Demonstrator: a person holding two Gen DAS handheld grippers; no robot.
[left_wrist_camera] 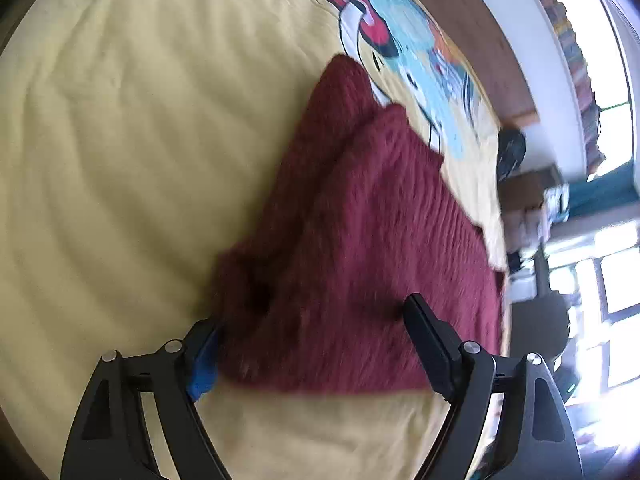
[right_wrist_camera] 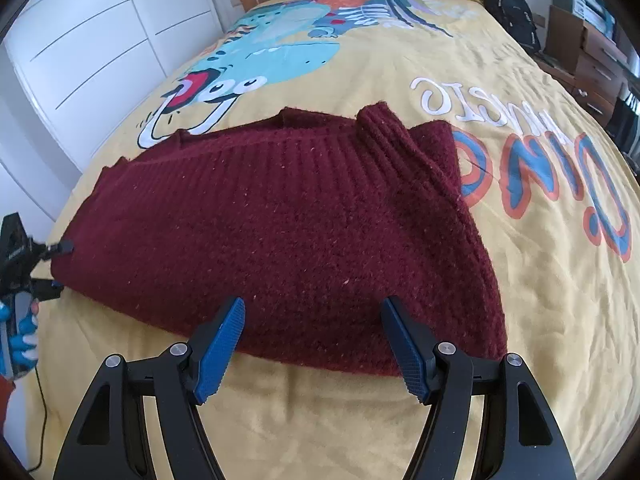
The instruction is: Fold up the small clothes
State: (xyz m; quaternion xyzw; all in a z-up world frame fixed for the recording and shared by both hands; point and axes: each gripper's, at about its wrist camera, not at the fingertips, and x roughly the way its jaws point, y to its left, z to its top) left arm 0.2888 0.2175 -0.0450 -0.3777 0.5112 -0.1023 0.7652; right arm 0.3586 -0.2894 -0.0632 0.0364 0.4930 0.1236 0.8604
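Mid-fold: maroon sweater [right_wrist_camera: 280,220] flat on bed [right_wrist_camera: 520,320], partly folded. Left gripper [left_wrist_camera: 312,344] fingers wide, astride corner, gripping nothing. Right gripper [right_wrist_camera: 312,344] fingers wide, empty, over near hem. Next: pinch edges, fold across.

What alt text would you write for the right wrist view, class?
A dark red jumper, partly folded, lies on a yellow bedspread printed with a cartoon dinosaur. The right gripper hangs over its near edge, jaws open and holding nothing. At far left, the left gripper straddles the jumper's end.
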